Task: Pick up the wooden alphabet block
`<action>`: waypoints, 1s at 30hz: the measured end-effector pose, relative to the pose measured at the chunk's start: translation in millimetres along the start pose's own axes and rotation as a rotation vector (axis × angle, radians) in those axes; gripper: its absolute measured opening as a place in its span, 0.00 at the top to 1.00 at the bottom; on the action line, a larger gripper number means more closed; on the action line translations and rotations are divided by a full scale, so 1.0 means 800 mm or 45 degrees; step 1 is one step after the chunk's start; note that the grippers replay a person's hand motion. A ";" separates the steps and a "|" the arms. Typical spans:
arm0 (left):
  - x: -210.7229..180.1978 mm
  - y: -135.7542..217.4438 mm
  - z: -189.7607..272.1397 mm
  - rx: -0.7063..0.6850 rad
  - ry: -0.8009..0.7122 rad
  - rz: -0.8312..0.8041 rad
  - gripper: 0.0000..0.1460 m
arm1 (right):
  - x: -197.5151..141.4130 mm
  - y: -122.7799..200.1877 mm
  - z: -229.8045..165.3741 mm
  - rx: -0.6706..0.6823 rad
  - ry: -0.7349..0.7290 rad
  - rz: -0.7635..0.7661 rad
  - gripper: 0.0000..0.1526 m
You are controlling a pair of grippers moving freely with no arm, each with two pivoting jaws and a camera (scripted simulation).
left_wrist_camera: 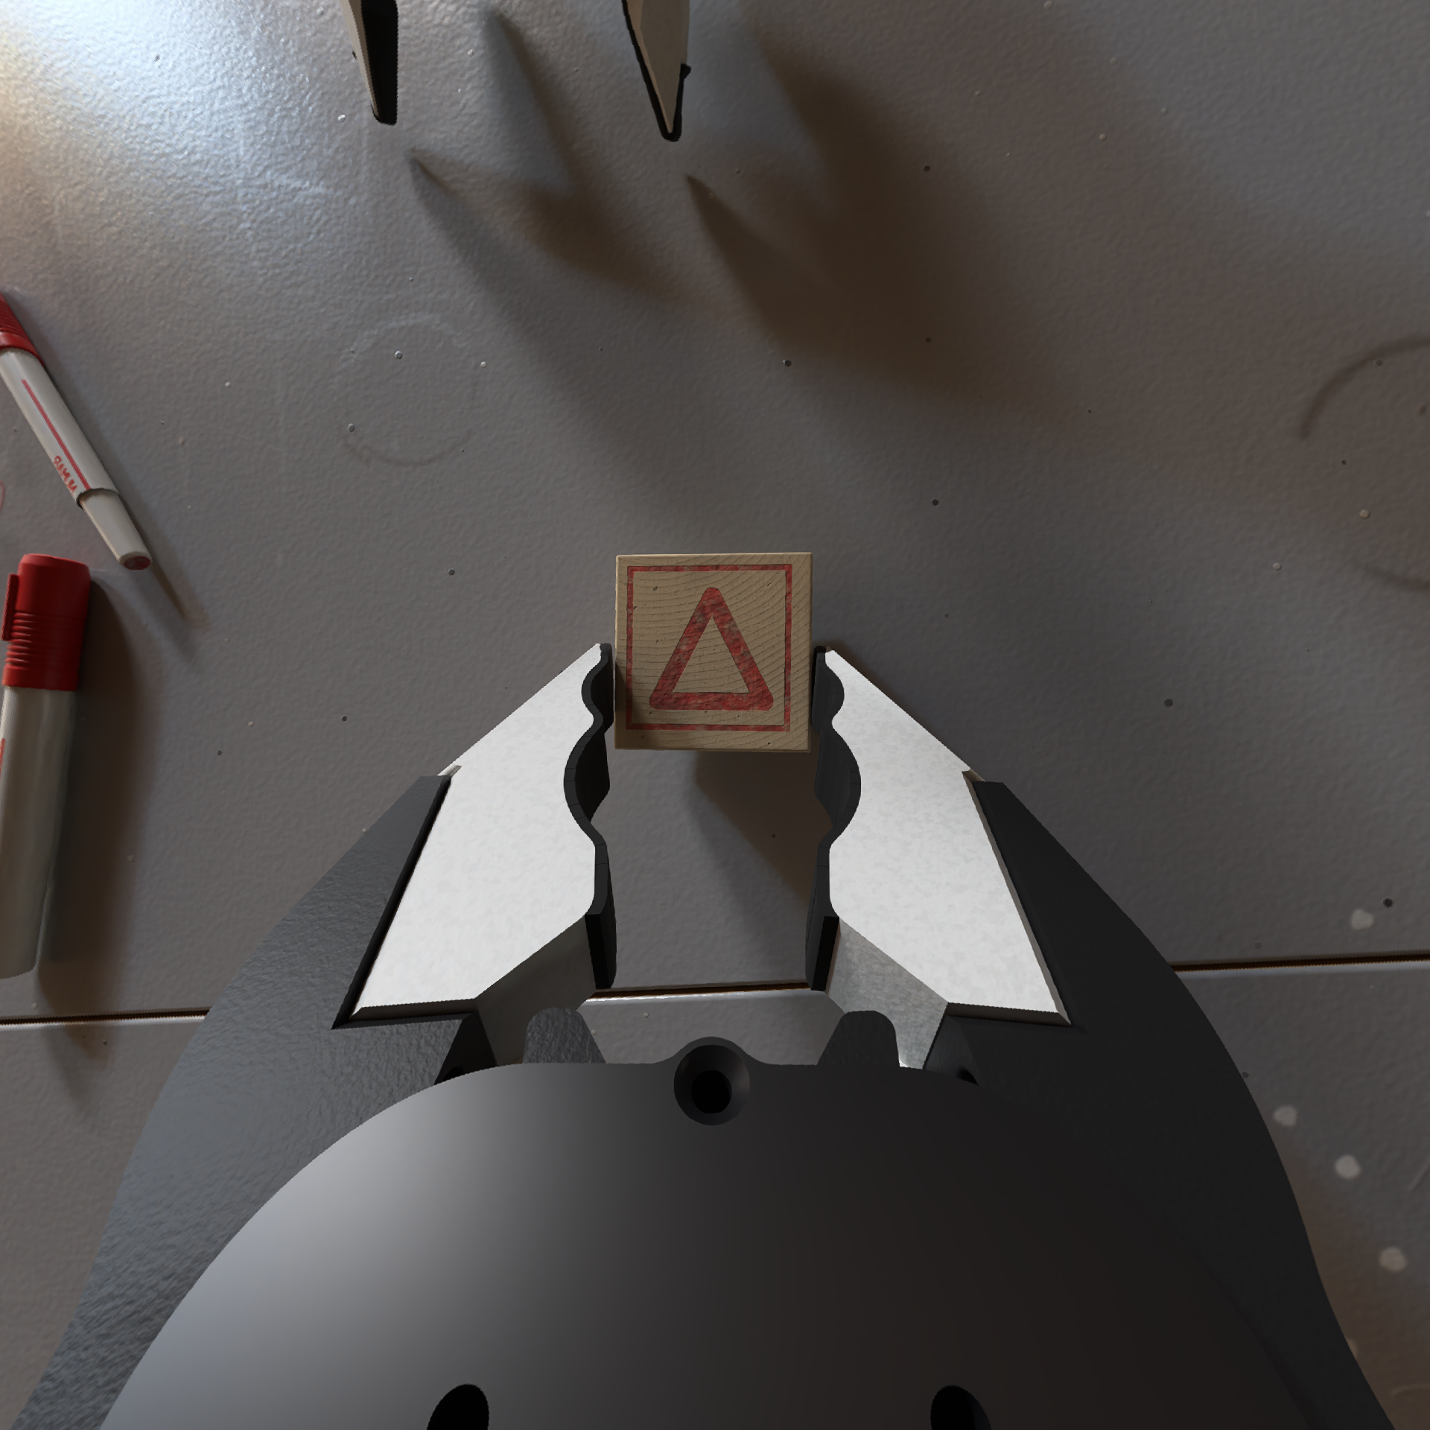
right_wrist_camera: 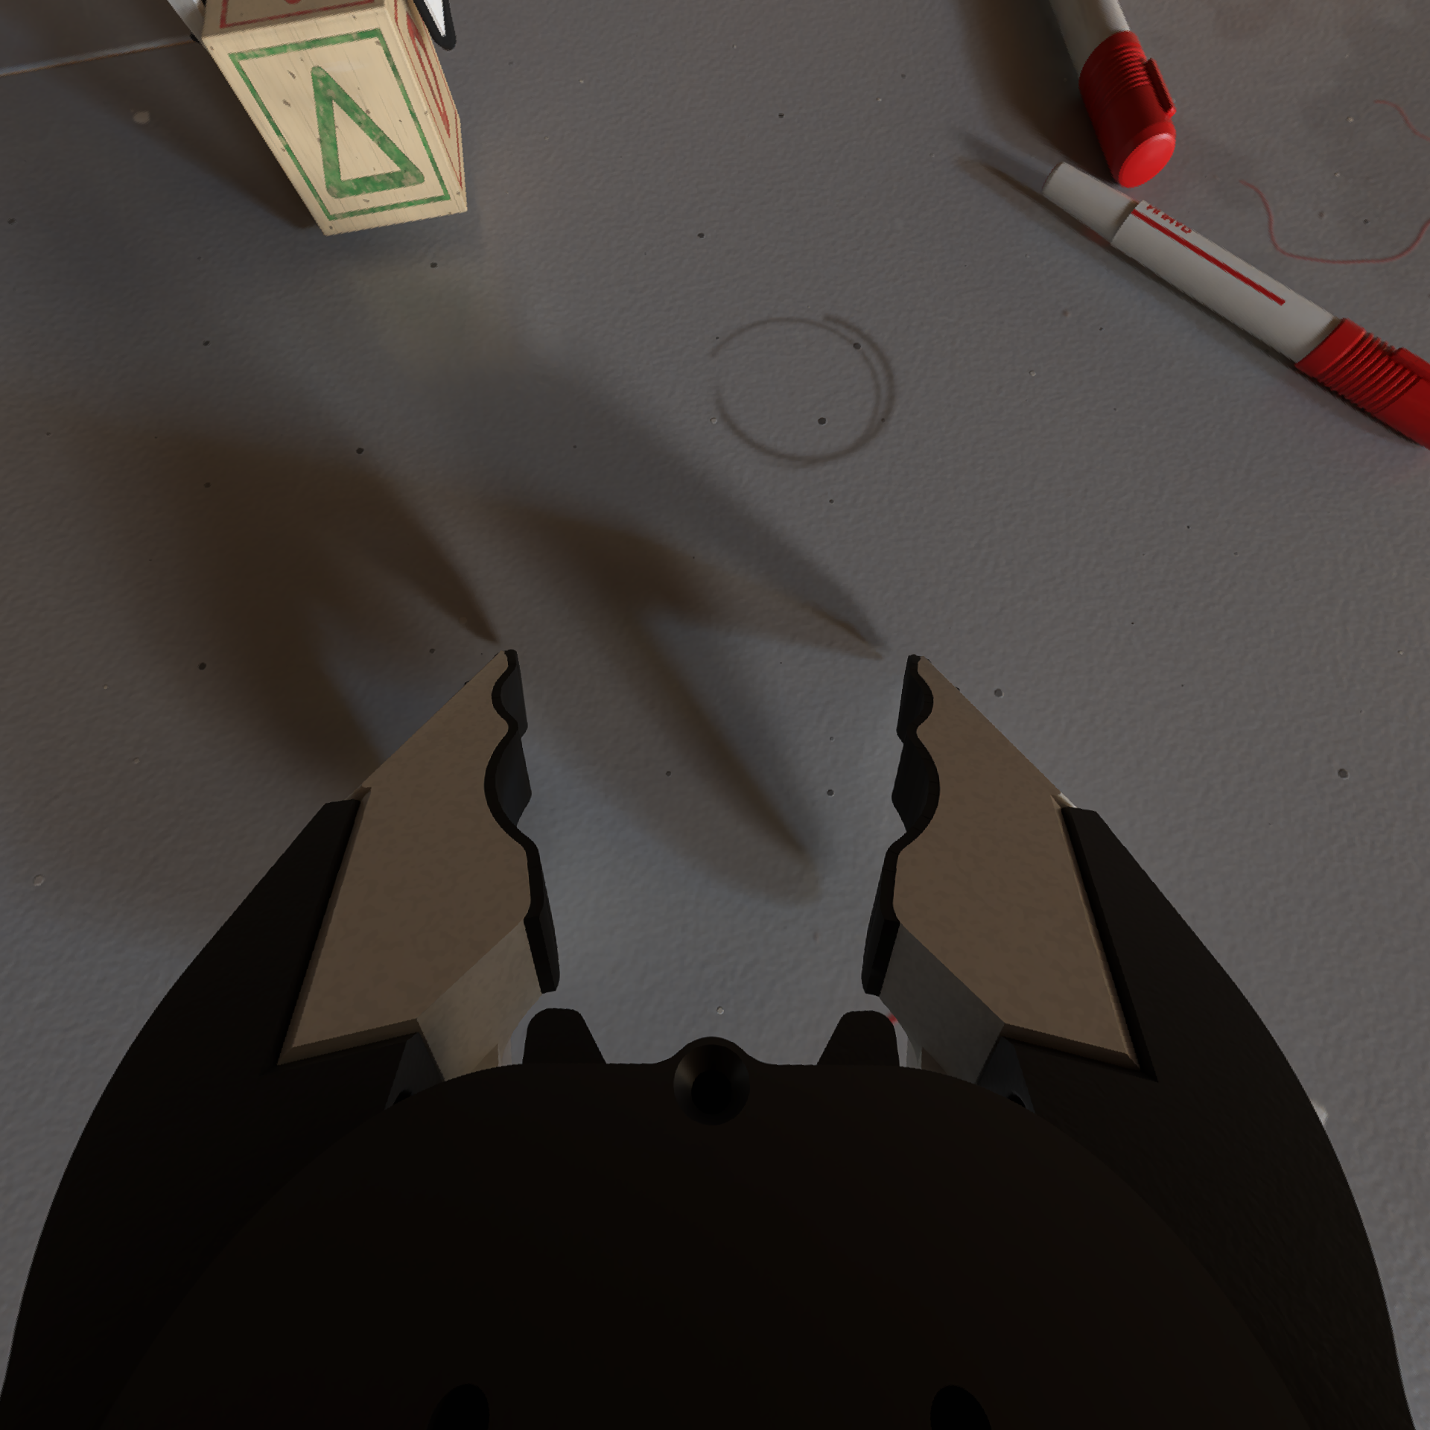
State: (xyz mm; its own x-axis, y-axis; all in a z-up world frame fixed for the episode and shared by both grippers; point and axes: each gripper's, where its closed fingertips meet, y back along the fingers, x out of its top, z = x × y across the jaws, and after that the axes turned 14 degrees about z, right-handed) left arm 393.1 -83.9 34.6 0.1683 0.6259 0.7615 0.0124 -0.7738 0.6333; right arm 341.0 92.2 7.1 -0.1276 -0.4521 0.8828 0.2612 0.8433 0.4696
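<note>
Between my left gripper's 2 fingertips sits the block, seemingly pinched square for lifting, probably off the table. Right gripper hangs open, clear.

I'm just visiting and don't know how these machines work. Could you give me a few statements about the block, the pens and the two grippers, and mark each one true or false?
1. The left gripper has a finger on each side of the wooden block. True.
2. The block's top face shows a blue circle. False: it shows a red triangle in a red frame.
3. The right gripper holds a pen. False: it is open, with only bare grey table between its fingers.
4. Two red-capped pens lie on the table. True.
5. One side face of the block bears a green triangle. True.
</note>
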 end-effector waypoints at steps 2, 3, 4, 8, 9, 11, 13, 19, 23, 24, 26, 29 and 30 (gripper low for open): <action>0.000 0.001 0.000 -0.011 -0.019 -0.003 0.65 | 0.000 0.000 0.000 0.000 0.000 0.000 0.36; -0.001 0.002 -0.002 -0.013 -0.026 -0.008 0.65 | 0.000 0.000 0.000 0.000 0.000 0.000 0.36; -0.001 0.003 -0.004 -0.011 -0.032 -0.015 0.65 | 0.000 0.000 0.000 0.000 0.000 0.000 0.36; -0.003 0.003 -0.005 -0.038 -0.019 -0.026 0.65 | 0.000 0.000 0.000 0.000 0.000 0.000 0.36; -0.003 0.002 -0.004 -0.056 -0.011 -0.020 0.65 | 0.000 0.000 0.000 0.000 0.000 0.000 0.36; -0.002 0.001 -0.003 -0.067 -0.013 0.002 0.65 | 0.000 0.000 0.000 0.000 0.000 0.000 0.36; -0.001 0.000 -0.003 -0.067 -0.020 0.014 0.65 | 0.000 0.000 0.000 0.000 0.000 0.000 0.36; -0.002 0.000 -0.002 -0.093 -0.014 0.017 0.65 | 0.000 0.000 0.000 0.000 0.000 0.000 0.36; -0.001 0.002 -0.005 -0.085 -0.017 0.008 0.65 | 0.000 0.000 0.000 0.000 0.000 0.000 0.36; 0.000 0.003 -0.005 -0.086 -0.012 0.008 0.65 | 0.000 0.000 0.000 0.000 0.000 0.000 0.36; 0.000 0.004 -0.004 -0.094 -0.005 0.004 0.65 | 0.000 0.000 0.000 0.000 0.000 0.000 0.36; -0.003 0.003 -0.001 -0.111 -0.002 -0.017 0.65 | 0.000 0.000 0.000 0.000 0.000 0.000 0.36; -0.003 0.002 -0.001 -0.112 -0.002 -0.013 0.65 | 0.000 0.000 0.000 0.000 0.000 0.000 0.36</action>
State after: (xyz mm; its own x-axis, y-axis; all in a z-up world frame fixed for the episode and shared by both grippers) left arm 392.0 -86.6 33.9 0.1703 0.6332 0.7550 -0.0725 -0.7561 0.6504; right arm 341.2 92.0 7.2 -0.1278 -0.4520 0.8828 0.2612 0.8433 0.4696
